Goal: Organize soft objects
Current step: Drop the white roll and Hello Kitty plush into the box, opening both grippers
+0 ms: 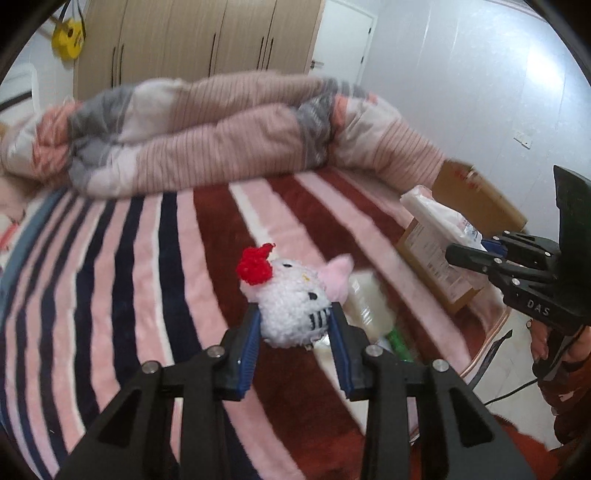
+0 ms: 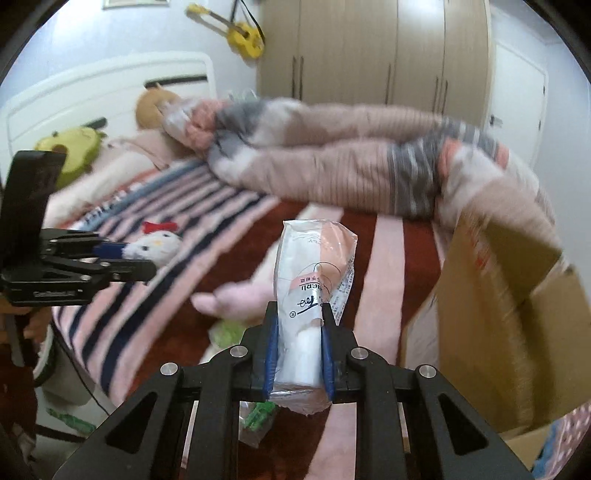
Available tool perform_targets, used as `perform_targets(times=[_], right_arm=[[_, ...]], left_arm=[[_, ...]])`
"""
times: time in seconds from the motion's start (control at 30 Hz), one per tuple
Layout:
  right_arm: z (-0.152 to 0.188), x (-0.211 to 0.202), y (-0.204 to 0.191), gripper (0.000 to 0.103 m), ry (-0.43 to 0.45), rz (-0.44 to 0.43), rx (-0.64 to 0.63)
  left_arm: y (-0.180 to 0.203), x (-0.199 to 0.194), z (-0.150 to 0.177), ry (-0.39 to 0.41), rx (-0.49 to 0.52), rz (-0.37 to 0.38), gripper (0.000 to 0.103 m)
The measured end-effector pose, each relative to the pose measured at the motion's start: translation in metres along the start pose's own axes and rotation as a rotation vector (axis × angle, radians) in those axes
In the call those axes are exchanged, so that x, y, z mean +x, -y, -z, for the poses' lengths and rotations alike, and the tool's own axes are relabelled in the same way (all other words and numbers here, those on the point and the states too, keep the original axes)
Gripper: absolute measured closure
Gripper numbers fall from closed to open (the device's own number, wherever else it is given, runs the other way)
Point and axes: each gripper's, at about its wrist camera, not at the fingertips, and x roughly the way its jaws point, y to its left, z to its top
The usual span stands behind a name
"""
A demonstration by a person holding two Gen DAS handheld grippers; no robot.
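The left gripper (image 1: 295,325) is clenched on a white kitten plush (image 1: 291,306) with a red bow, held above the striped blanket (image 1: 155,266); the right gripper (image 2: 298,332) grasps a plastic-wrapped soft pack (image 2: 314,280). An open cardboard box (image 2: 502,306) stands at three o'clock of the pack, a pink plush (image 2: 236,295) lies just beyond it at ten o'clock. A rolled quilt (image 2: 351,162) crosses the bed at twelve o'clock, before a wooden wardrobe (image 2: 369,48) and a yellow toy guitar (image 2: 243,35).
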Motion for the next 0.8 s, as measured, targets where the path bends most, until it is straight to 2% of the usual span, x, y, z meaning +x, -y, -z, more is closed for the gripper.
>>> perform_targets(times=[0.17, 0.33, 0.43, 0.5, 0.63, 0.7, 0.8], right_arm=[[-0.016, -0.051, 0.018, 0.088, 0.108, -0.042, 0.002], [-0.014, -0.086, 0.058, 0.088, 0.165, -0.015, 0.025], [-0.006, -0.093, 0.090, 0.088, 0.152, -0.007, 0.072], [0.003, -0.093, 0.113, 0.087, 0.133, 0.043, 0.086], [0.020, -0.078, 0.148, 0.087, 0.062, 0.068, 0.123], [0.028, -0.066, 0.159, 0.083, 0.028, 0.094, 0.126], [0.038, -0.050, 0.173, 0.082, -0.016, 0.096, 0.132]], left_arm=[[0.046, -0.021, -0.036, 0.050, 0.092, -0.005, 0.070], [0.113, -0.020, -0.072, 0.072, 0.193, 0.059, 0.070], [0.150, -0.008, -0.091, 0.068, 0.237, 0.114, 0.070], [0.175, 0.006, -0.104, 0.051, 0.265, 0.161, 0.070], [0.211, 0.037, -0.120, 0.015, 0.313, 0.177, 0.070], [0.225, 0.055, -0.125, -0.014, 0.329, 0.190, 0.070], [0.241, 0.083, -0.129, -0.065, 0.349, 0.173, 0.070]])
